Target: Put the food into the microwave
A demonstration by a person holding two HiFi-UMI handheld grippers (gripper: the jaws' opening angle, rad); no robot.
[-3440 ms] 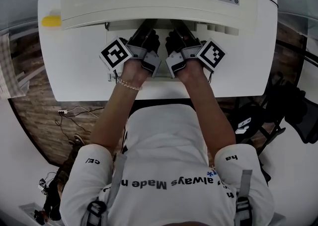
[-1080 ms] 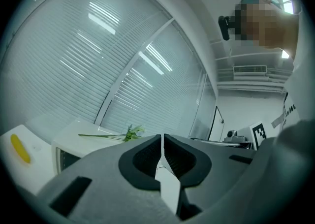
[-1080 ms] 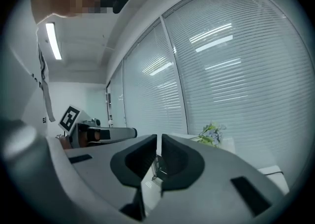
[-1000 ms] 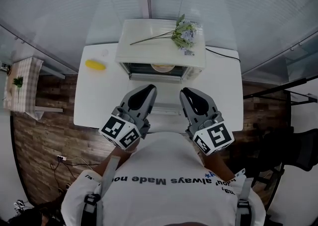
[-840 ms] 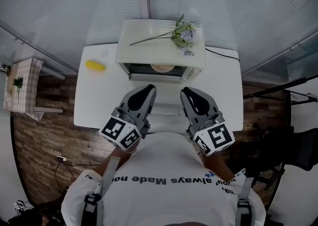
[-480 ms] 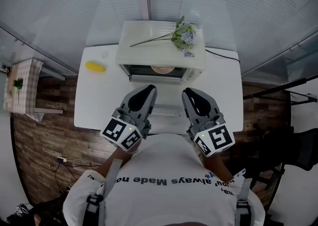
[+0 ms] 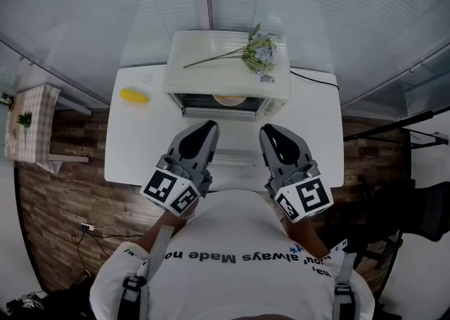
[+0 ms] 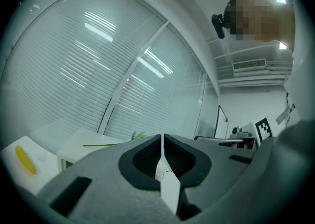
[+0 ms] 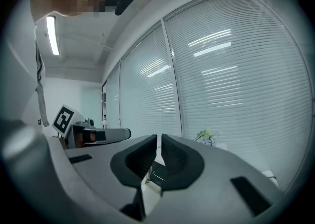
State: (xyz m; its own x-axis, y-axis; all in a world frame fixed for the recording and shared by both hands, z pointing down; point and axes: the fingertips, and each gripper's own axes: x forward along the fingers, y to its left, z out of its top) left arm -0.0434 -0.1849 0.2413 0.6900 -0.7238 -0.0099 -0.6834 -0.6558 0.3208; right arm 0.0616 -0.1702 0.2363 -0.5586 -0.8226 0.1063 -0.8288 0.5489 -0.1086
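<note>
A cream microwave stands at the back of the white table. Inside its front opening I see a round plate of pale food. The door seems to lie folded down toward me, its handle between the grippers. My left gripper and right gripper hover side by side over the table's near half, well short of the microwave. Both are shut with nothing between the jaws, as the left gripper view and right gripper view show. Both point up at the window blinds.
A yellow item lies on the table left of the microwave and shows in the left gripper view. A flower sprig rests on the microwave top. A cable runs off at the right. A checked side table stands left.
Since 3.4 s ago I have stepped back and both grippers have drawn out from the microwave opening. Over the last second they have barely moved.
</note>
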